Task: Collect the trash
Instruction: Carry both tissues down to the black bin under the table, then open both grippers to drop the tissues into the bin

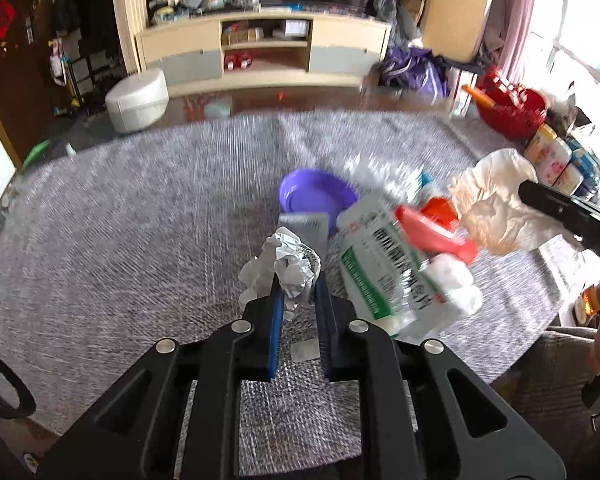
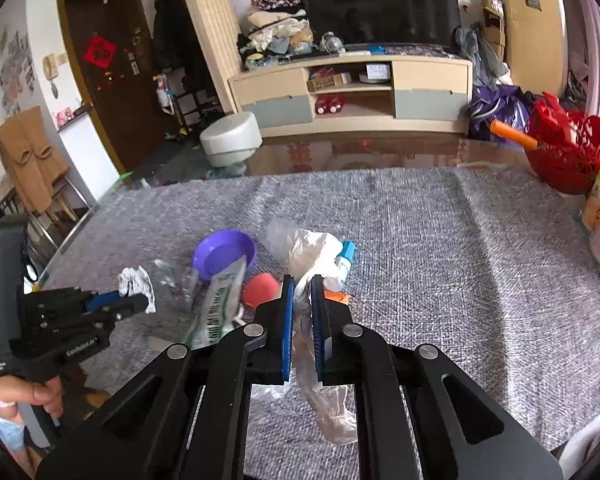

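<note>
Left hand-held gripper (image 1: 296,280) clenched on crumpled paper (image 1: 286,268), just this side of purple bowl (image 1: 320,194). Right hand-held gripper (image 2: 301,280) clamped on plastic bag (image 2: 312,256), right of that bowl, above grey surface (image 2: 460,260).

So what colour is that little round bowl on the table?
Purple; the small round plastic bowl shows best in the right wrist view.

Left gripper (image 1: 296,284) clamped on crumpled white paper (image 1: 284,266) — purple bowl (image 1: 318,196) beyond, green-printed packet (image 1: 384,268) just right, on grey tablecloth (image 1: 140,220).
</note>
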{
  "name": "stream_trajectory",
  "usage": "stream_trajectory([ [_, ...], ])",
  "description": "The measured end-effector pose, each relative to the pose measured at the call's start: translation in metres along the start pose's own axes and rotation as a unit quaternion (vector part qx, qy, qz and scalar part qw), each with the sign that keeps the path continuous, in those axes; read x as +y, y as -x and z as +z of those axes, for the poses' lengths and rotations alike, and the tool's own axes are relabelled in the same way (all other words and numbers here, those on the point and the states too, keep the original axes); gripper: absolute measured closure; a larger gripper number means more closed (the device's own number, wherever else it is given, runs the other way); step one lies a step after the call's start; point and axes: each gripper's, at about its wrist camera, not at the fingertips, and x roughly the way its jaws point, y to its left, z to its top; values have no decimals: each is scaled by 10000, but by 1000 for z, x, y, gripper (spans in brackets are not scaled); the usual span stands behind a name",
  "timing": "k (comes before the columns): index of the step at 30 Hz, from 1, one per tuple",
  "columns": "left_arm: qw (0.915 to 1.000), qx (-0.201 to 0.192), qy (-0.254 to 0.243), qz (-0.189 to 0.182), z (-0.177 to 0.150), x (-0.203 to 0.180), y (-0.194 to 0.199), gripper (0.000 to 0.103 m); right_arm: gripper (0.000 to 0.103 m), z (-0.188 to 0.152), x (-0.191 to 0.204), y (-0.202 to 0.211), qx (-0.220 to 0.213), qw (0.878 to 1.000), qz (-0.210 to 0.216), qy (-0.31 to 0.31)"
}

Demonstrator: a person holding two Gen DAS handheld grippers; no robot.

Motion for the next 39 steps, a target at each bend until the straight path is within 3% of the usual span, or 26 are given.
stream_trajectory([
  [12,9970,-747,-198,-70,-26,-42,111,91,94,-23,20,102,-394,9991,-137,64],
  [20,9970,-717,-150,-245,-74,-64,146,91,94,-68,23,141,-210,9997,-154,31],
  [30,9989,-114,-12,-462,-146,-80,128,91,94,-140,26,121,603,9981,-54,-62],
  [39,9946,764,122,-694,-203,-85,57,91,94,-196,26,64,1431,9895,-65,-211],
])
